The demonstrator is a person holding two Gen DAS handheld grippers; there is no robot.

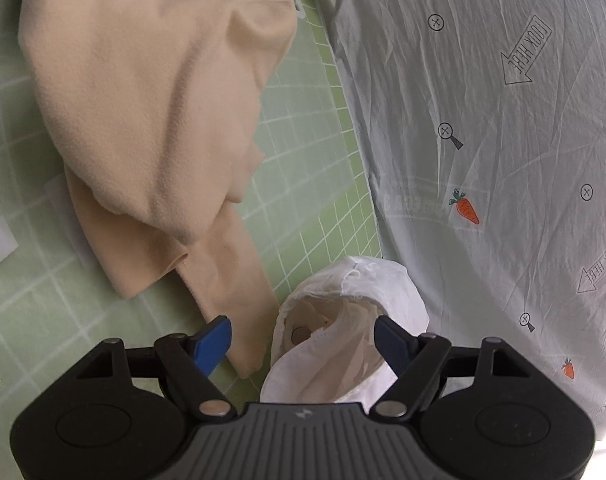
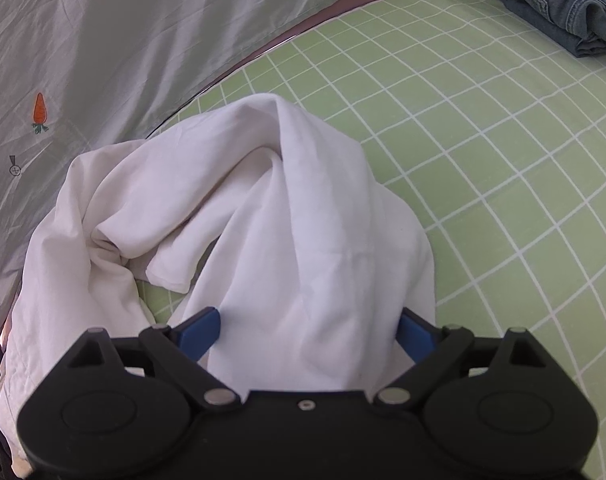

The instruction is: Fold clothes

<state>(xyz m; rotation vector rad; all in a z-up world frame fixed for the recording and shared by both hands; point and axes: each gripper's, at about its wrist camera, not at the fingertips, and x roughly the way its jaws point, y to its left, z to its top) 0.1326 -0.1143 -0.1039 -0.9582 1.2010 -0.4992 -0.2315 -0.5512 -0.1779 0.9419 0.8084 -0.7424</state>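
Observation:
A crumpled white garment (image 2: 263,216) lies on the green grid mat (image 2: 483,140), draped up between the blue fingers of my right gripper (image 2: 309,330), whose jaws stand wide open around the cloth. In the left wrist view, a bunched white cloth end (image 1: 343,320) sits between the open blue fingers of my left gripper (image 1: 303,340), not pinched. A beige fleece garment (image 1: 151,112) lies rumpled on the mat (image 1: 303,184) ahead and left of the left gripper.
A pale sheet with carrot prints and "LOOK HERE" arrows (image 1: 503,120) borders the mat; it also shows in the right wrist view (image 2: 103,40). Folded blue denim (image 2: 563,4) lies at the mat's far right corner.

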